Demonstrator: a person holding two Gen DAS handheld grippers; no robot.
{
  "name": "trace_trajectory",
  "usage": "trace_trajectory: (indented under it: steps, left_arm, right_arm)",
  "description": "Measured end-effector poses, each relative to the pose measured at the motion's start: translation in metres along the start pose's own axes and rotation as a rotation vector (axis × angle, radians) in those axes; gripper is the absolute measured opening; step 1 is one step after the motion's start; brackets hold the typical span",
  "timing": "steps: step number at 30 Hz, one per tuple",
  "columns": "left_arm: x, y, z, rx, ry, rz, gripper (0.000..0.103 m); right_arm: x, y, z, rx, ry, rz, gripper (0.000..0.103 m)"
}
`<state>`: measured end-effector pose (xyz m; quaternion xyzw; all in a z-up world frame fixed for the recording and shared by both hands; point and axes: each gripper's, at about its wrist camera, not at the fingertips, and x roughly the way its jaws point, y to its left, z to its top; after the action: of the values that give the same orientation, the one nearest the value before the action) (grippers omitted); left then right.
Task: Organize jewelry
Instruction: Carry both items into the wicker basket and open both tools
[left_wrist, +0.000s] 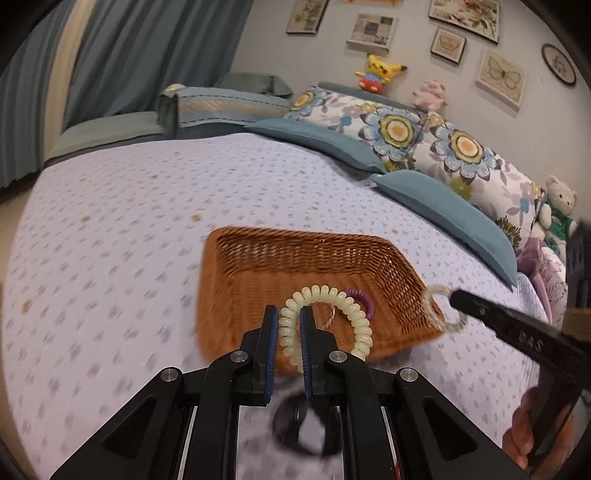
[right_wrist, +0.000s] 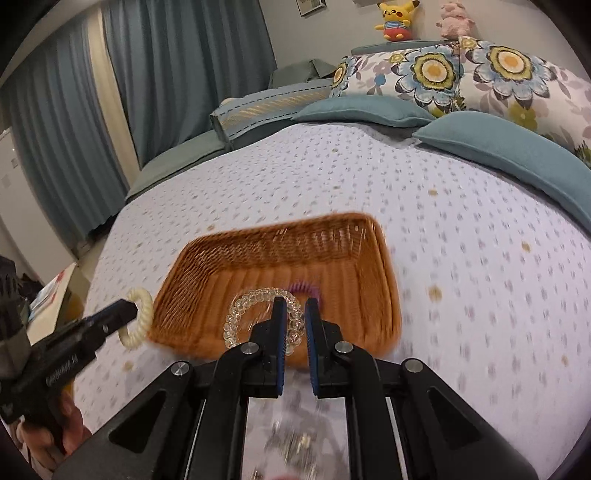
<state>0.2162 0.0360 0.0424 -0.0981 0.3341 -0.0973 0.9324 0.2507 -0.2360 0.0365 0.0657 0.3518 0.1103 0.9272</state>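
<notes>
**Both coil ties in hand, heading for the basket**

Left gripper (left_wrist: 289, 325) is clenched on a cream spiral hair tie (left_wrist: 347, 310); its loop arcs up and over the right-hand finger, lower centre of the left wrist view. Right gripper (right_wrist: 295, 317) is clenched on a clear spiral hair tie (right_wrist: 255, 314), w/ the ring hanging off to the left of the pads, centre-bottom of the right wrist view. Each gripper also shows in the other's cam, at the lower outer edge.

Wicker basket (left_wrist: 295, 258) sits on the dotted bedspread (left_wrist: 110, 221), mid-frame in both views, just beyond the fingertips. A purple spiral hair tie (left_wrist: 364, 299) already lies inside, near the front wall. Heavy blur on basket & bedspread.

Step in hand, prob.: carry phase; both ties are up off the bed, not yet over the basket floor.

Next move needs: get each tie past the near rim, then let go so it drops inside. Coils are springy & may snag on a pad, so part the jaws wide
</notes>
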Motion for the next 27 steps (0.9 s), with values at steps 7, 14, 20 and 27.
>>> trace_trajectory:
  steps: [7,14,20,27]
  left_arm:
    - [0.070,0.000,0.016,0.013,0.061,0.008,0.011]
    - [0.107,0.005,0.009,0.009,0.126,0.023,0.012]
    - [0.103,0.003,0.008,0.016,0.124,0.025,0.017]
    - [0.078,0.007,0.018,0.017,0.071,0.010,0.025]
  right_arm:
    - [0.075,-0.026,0.026,0.055,0.084,-0.023,0.013]
    - [0.110,-0.036,0.008,0.031,0.159,-0.061,0.013]
    - [0.113,-0.031,0.004,0.033,0.187,-0.036,0.014]
    - [0.095,-0.026,0.009,0.023,0.146,-0.035,0.028]
